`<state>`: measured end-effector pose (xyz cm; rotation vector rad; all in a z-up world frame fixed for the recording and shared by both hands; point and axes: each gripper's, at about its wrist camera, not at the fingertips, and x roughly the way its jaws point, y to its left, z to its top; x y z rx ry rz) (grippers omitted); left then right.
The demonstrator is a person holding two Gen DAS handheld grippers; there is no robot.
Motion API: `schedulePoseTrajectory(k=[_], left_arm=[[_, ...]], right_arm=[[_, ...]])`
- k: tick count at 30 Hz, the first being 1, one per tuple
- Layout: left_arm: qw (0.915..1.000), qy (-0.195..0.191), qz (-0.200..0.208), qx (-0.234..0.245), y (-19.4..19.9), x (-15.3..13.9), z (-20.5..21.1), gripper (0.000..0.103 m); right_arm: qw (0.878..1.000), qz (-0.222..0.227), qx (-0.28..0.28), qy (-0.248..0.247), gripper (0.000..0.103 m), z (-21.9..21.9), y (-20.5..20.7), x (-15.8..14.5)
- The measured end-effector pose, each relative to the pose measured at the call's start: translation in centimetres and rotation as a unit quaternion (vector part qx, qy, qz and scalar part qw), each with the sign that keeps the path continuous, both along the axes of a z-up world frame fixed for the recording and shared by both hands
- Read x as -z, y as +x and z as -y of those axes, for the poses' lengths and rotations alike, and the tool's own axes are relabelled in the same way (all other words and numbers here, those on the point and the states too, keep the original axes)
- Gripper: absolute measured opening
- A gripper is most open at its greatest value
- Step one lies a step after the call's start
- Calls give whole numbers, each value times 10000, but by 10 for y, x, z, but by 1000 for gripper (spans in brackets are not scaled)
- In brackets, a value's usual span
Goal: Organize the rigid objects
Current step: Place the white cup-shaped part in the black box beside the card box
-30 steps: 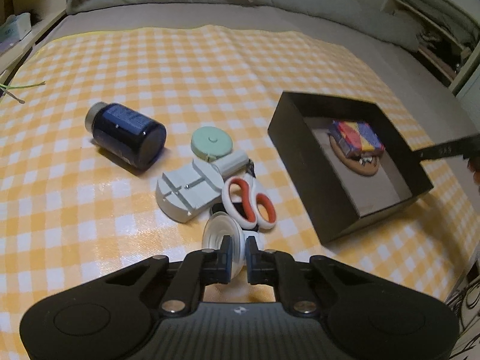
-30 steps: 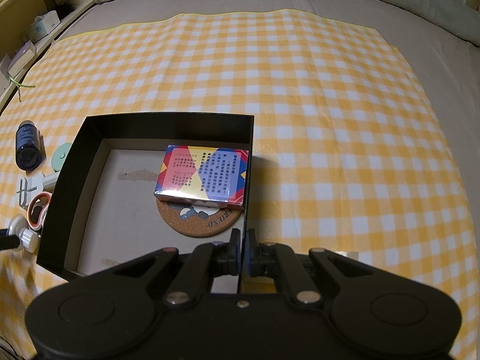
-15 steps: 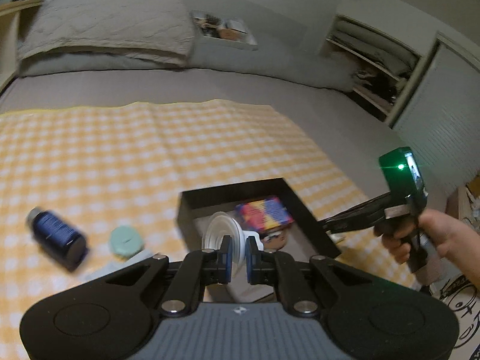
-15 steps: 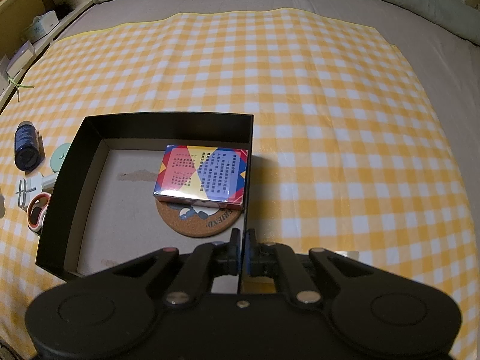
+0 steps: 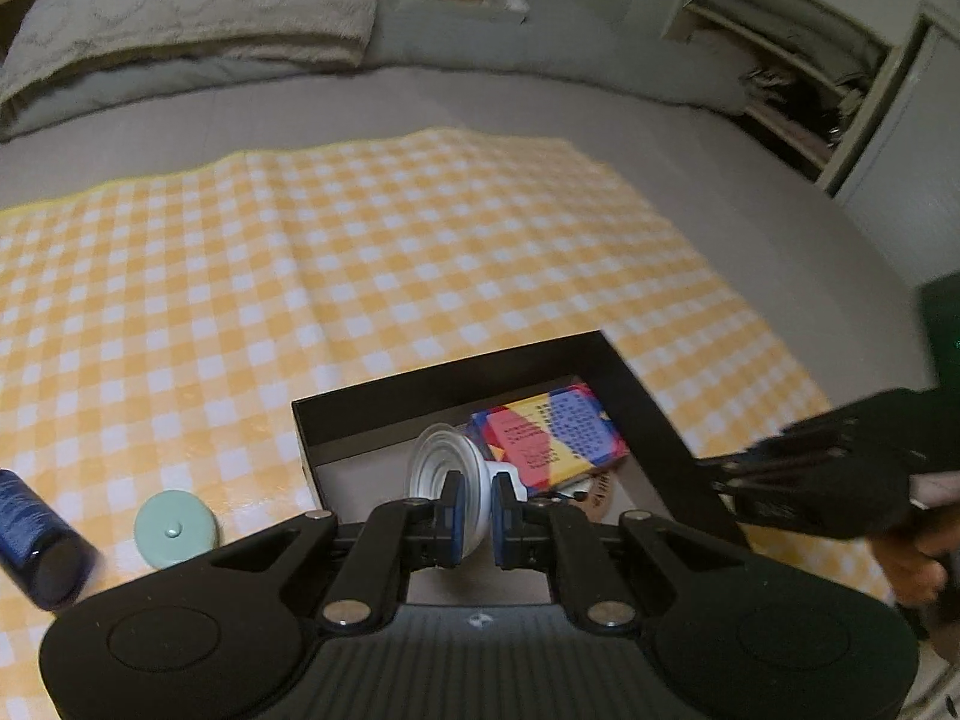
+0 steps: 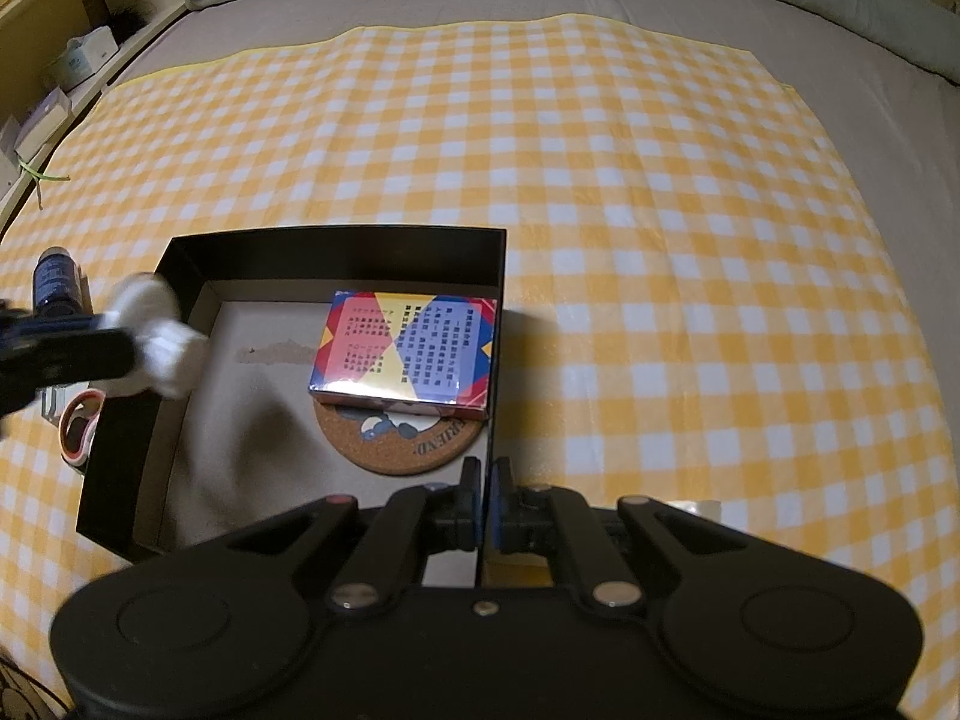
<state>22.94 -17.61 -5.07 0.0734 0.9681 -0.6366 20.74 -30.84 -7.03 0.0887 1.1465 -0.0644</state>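
Note:
My left gripper is shut on a white suction cup and holds it above the near left part of the black box. From the right wrist view the cup hangs over the box's left wall. Inside the box a colourful card box lies on a cork coaster. My right gripper is shut on the box's near right wall, pinching its thin edge.
A dark blue bottle and a mint round tape measure lie on the yellow checked cloth left of the box. Red-handled scissors lie by the box's left wall. Pillows and shelves stand beyond the bed.
My left gripper lifted the suction cup off the cloth and carried it right, over the black box. The right gripper kept hold of the box wall without moving.

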Motion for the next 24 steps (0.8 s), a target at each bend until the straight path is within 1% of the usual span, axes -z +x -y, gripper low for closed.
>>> schedulePoseTrajectory(k=[3, 8, 11, 13, 19, 24], left_arm=[[9998, 102, -88, -151, 12, 13, 8, 9], [9986, 43, -316, -433, 27, 30, 14, 9], [9983, 197, -240, -497, 31, 37, 20, 10], [9980, 234, -213, -547, 33, 41, 22, 10], [9978, 65, -291, -586, 36, 47, 25, 10], [9982, 68, -271, -534, 36, 52, 30, 12]], right_arm=[[10000, 1, -2, -4, 3, 0, 0, 0], [10000, 3, -2, 5, 3, 1, 0, 0], [10000, 7, 6, 44, 3, -2, 0, 0], [10000, 9, 15, 58, 3, -3, 0, 1], [10000, 5, 21, 62, 3, -3, 0, 1], [10000, 11, 11, 59, 3, -2, 1, 1]])
